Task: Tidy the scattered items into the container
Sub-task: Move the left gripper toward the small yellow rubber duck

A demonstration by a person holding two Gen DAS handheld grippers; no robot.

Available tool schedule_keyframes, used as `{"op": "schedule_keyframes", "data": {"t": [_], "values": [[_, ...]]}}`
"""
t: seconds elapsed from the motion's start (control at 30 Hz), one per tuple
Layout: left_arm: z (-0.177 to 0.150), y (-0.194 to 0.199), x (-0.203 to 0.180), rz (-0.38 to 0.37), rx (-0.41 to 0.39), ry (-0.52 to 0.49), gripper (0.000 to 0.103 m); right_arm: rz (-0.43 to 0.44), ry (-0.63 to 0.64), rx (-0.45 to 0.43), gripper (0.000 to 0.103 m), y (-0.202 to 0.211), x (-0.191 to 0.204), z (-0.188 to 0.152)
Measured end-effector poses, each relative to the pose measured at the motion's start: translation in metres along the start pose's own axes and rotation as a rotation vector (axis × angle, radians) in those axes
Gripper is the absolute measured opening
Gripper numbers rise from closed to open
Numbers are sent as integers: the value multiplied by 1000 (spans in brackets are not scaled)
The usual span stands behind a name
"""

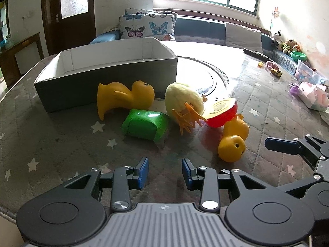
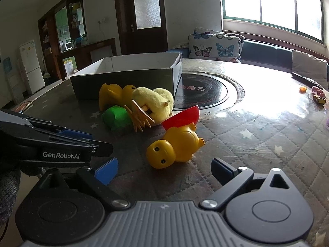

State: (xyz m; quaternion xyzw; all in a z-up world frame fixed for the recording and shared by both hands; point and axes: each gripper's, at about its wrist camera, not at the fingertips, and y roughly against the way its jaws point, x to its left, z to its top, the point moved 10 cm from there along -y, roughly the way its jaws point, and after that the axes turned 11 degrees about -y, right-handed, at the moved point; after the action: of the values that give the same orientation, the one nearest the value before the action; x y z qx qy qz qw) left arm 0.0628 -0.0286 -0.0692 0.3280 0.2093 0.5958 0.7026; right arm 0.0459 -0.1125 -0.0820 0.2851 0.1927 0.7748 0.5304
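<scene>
A grey open box (image 1: 107, 78) (image 2: 127, 80) stands on the table behind a cluster of toys. In front of it lie a large yellow duck (image 1: 123, 97) (image 2: 112, 94), a green block (image 1: 145, 124) (image 2: 117, 117), a pale plush chick with orange feet (image 1: 184, 100) (image 2: 154, 101), a red half apple (image 1: 222, 112) (image 2: 183, 117) and a small yellow duck (image 1: 233, 142) (image 2: 176, 145). My left gripper (image 1: 165, 173) is open and empty, just short of the green block. My right gripper (image 2: 164, 169) is open and empty, just short of the small duck.
The quilted star-pattern table cover (image 1: 51, 144) has a round black hotplate (image 2: 205, 92) in the middle. Small toys (image 1: 273, 69), a clear bin (image 1: 308, 74) and a pink package (image 1: 313, 95) lie at the right. A sofa with butterfly cushions (image 1: 146, 26) stands behind.
</scene>
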Motion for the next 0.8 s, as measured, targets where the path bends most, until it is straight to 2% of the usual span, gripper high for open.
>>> {"op": "schedule_keyframes", "data": {"t": [0.8], "values": [[4, -6, 5, -9, 14, 11, 38, 0, 19, 12, 98, -9, 3, 3]]}}
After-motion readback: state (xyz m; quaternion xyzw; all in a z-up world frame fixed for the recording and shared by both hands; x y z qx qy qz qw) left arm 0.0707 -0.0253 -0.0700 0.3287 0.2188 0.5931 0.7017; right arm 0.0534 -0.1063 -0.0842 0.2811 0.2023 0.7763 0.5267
